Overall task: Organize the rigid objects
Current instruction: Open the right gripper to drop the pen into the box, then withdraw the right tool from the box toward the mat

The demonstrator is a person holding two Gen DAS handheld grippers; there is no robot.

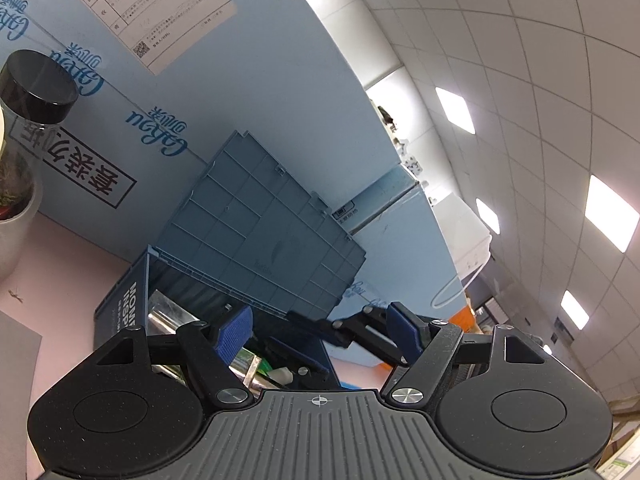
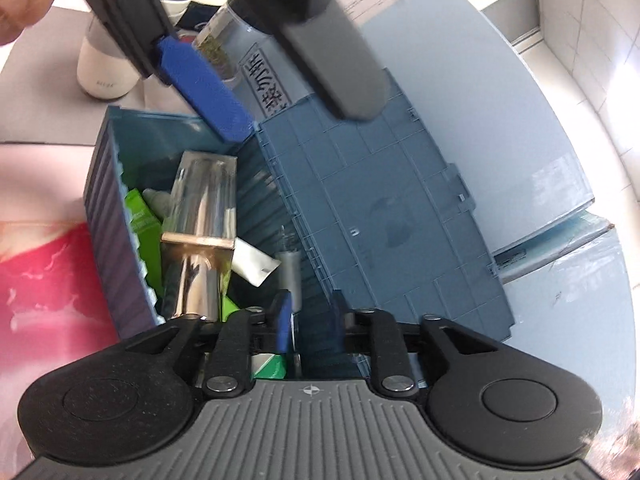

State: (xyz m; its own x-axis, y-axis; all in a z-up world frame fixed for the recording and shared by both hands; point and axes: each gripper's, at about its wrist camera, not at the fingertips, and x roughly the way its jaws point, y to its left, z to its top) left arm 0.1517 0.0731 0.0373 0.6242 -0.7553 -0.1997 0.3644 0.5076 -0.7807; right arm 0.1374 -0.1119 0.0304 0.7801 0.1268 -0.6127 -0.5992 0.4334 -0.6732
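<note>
- Looking down, the right wrist view showed the open blue storage bin (image 2: pixel 116 208) on the counter (image 2: pixel 44 120), holding a shiny metallic bottle (image 2: pixel 200 216), a green carton (image 2: pixel 140 216) and a white tube (image 2: pixel 252 264).
- Right gripper (image 2: pixel 310 316) hung over the bin, jaws narrowly apart, empty.
- Only the left wrist view showed a black-capped jar (image 1: pixel 36 80); left gripper (image 1: pixel 320 332) stood wide, empty.

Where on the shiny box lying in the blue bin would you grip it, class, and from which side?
Grip the clear upper section of the shiny box across its narrow width, coming from above through the blue bin's open top. It lies uppermost on the other items, its long flat sides exposed, while the bin walls block any sideways approach.
</note>
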